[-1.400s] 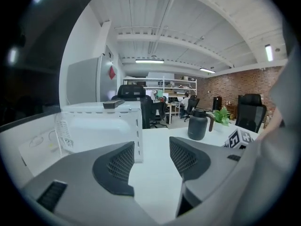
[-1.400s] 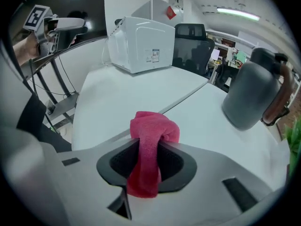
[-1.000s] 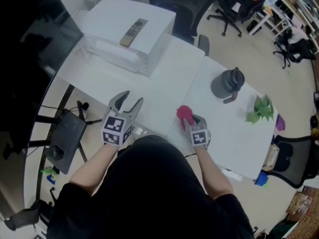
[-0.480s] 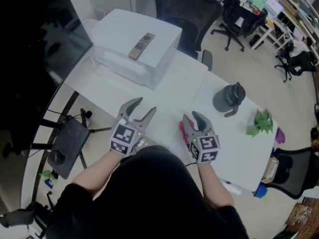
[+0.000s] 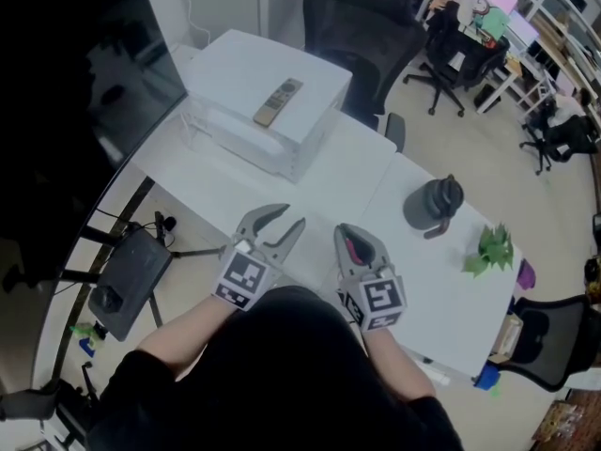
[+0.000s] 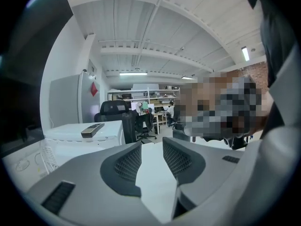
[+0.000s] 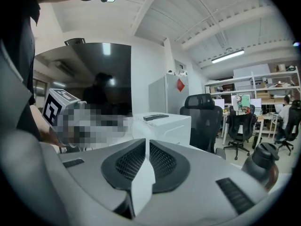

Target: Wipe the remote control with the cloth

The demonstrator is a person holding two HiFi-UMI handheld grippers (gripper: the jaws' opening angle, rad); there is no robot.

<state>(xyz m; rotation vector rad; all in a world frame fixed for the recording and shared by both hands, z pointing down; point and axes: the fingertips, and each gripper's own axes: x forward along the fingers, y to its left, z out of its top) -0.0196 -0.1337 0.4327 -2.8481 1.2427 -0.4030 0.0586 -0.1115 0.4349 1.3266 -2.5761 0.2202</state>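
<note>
My left hand-held gripper [image 5: 291,217] hangs over the near edge of the desk [image 5: 319,172] with its jaws apart. In its own view, only bare desk shows between them. My right hand-held gripper [image 5: 349,231], just beside it, has its jaws drawn together to a thin slit, and nothing sits between the pads in its own view. From the head view a bit of pink cloth [image 5: 353,249] shows in the gap behind those jaws, but I cannot tell whether it is held or lying underneath. The remote control [image 5: 278,102] lies flat on top of the white box [image 5: 310,69] at the far end of the desk, well apart from both grippers.
</note>
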